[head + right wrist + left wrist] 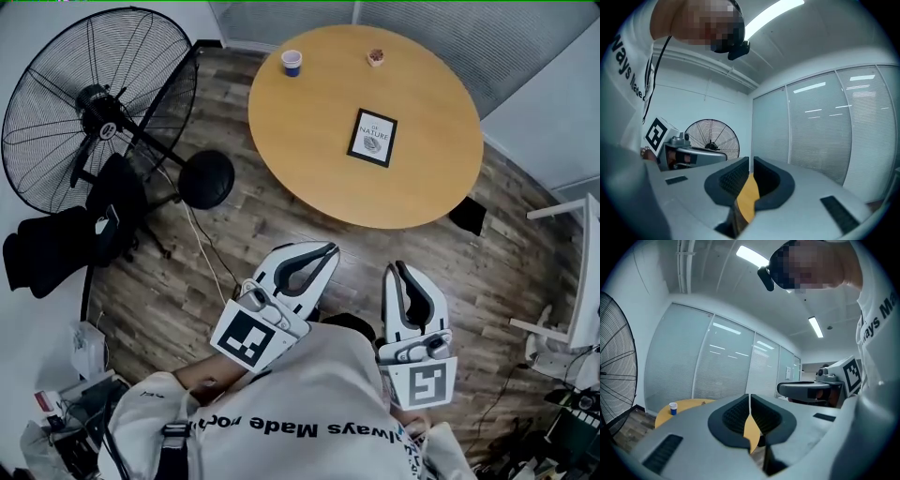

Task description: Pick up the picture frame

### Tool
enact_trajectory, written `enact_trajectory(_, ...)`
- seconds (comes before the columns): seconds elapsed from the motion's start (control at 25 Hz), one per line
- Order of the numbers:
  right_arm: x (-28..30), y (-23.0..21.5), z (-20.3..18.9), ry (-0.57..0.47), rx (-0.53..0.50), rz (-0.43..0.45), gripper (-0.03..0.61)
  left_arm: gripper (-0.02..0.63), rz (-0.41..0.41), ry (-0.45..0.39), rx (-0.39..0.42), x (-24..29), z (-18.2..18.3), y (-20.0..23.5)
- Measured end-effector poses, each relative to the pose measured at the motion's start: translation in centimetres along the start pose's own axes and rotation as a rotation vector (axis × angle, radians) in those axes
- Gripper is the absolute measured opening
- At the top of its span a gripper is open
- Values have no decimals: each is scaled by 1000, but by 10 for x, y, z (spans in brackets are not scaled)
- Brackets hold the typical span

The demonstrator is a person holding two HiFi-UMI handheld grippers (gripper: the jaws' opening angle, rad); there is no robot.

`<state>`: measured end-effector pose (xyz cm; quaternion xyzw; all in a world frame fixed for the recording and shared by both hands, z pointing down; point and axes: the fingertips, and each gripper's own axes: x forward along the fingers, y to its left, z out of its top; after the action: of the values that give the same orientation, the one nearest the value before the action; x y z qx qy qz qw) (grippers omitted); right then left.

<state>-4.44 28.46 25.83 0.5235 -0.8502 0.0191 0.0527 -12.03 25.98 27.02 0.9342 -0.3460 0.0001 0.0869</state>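
The picture frame (372, 138), black-edged with a white print, lies flat on the round wooden table (309, 141), right of its middle. Both grippers are held low and close to the person's body, well short of the table. My left gripper (328, 249) has its jaws closed together with nothing between them, as the left gripper view (749, 397) also shows. My right gripper (397, 269) is likewise shut and empty (751, 162). Neither gripper view shows the frame; only a sliver of table top appears behind the jaws.
A blue-and-white cup (292, 62) and a small brown object (375, 57) stand at the table's far side. A big black floor fan (94, 108) with its round base (206, 178) stands to the left. A white stand (572, 281) and cables are at the right.
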Motion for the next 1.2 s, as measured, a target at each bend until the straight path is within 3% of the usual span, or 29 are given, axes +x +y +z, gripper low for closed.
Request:
enact_trajectory(0.6, 21, -23, -8, 13, 15, -13, 54, 35, 6, 21, -22, 26, -11, 15)
enact_trajectory(1.2, 73, -109, -9, 2, 38, -28, 54, 35, 23, 29, -9, 117, 1, 49)
